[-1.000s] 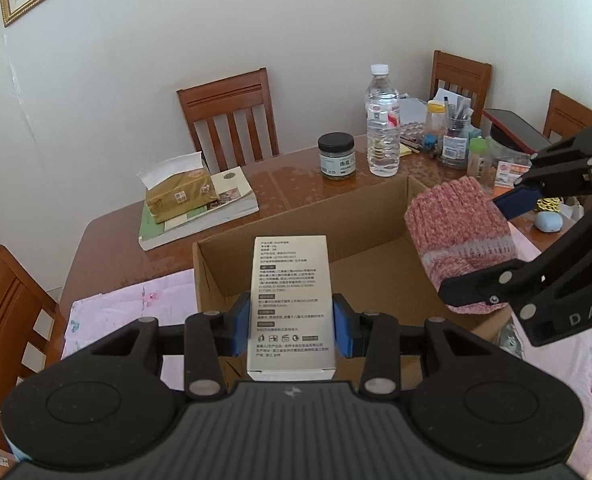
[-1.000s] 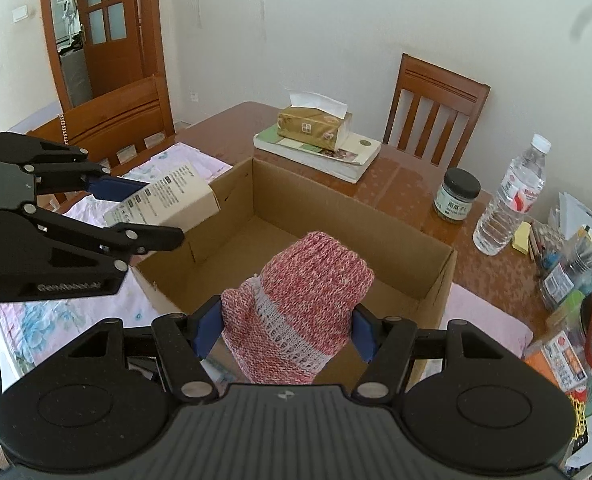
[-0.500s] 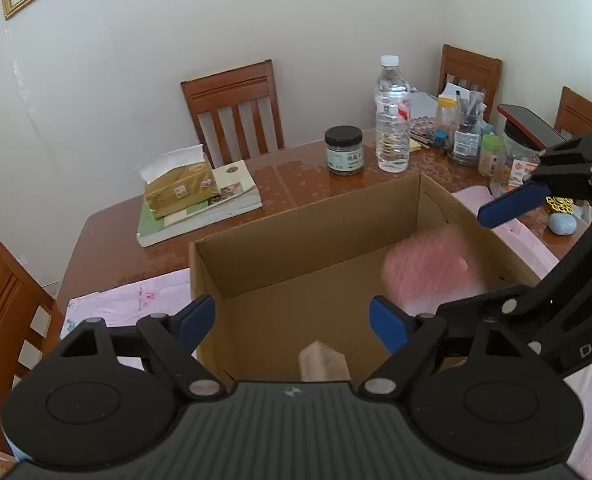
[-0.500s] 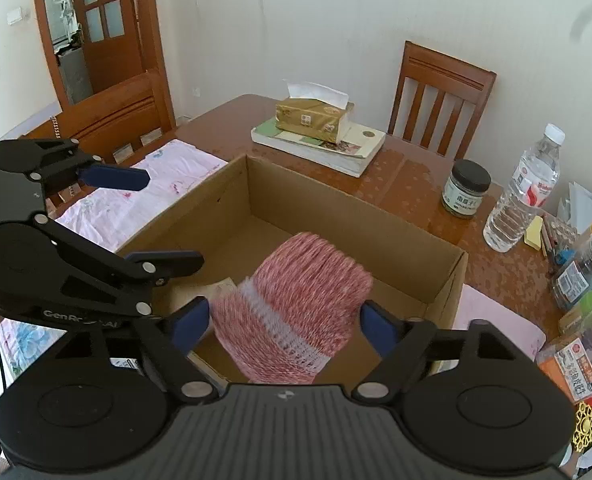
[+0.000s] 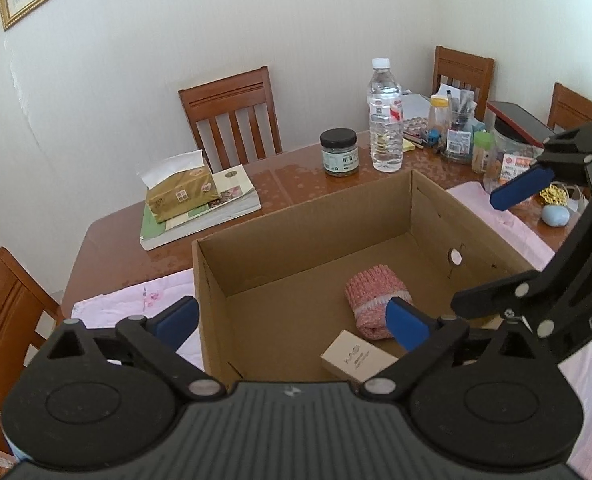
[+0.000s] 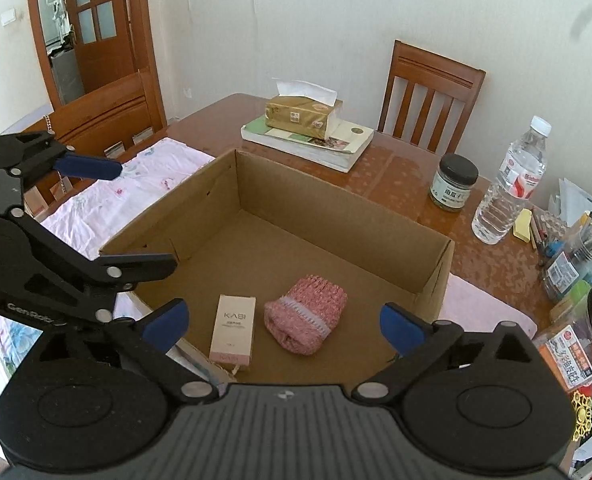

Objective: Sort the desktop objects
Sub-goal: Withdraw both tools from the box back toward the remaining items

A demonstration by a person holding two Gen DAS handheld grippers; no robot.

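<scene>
An open cardboard box (image 5: 308,216) (image 6: 436,276) stands on the wooden table. Inside it lie a pink knitted roll (image 5: 376,300) (image 6: 306,314) and a small beige carton (image 5: 356,356) (image 6: 233,330), side by side on the box floor. My left gripper (image 5: 291,320) is open and empty above the box's near edge. My right gripper (image 6: 283,320) is open and empty above the box, and it also shows in the left wrist view (image 5: 492,252) at the right. The left gripper shows in the right wrist view (image 6: 127,216) at the left.
A tissue pack on books (image 5: 191,196) (image 6: 304,116), a dark-lidded jar (image 5: 339,152) (image 6: 454,182) and a water bottle (image 5: 384,116) (image 6: 510,188) stand behind the box. Stationery clutter (image 5: 460,128) fills the right end. Pink cloth (image 6: 127,188) lies beside the box. Wooden chairs (image 5: 231,112) surround the table.
Both grippers opened. The carton dropped from the left gripper and the knitted roll from the right; both now lie on the box floor. Both grippers rose a little.
</scene>
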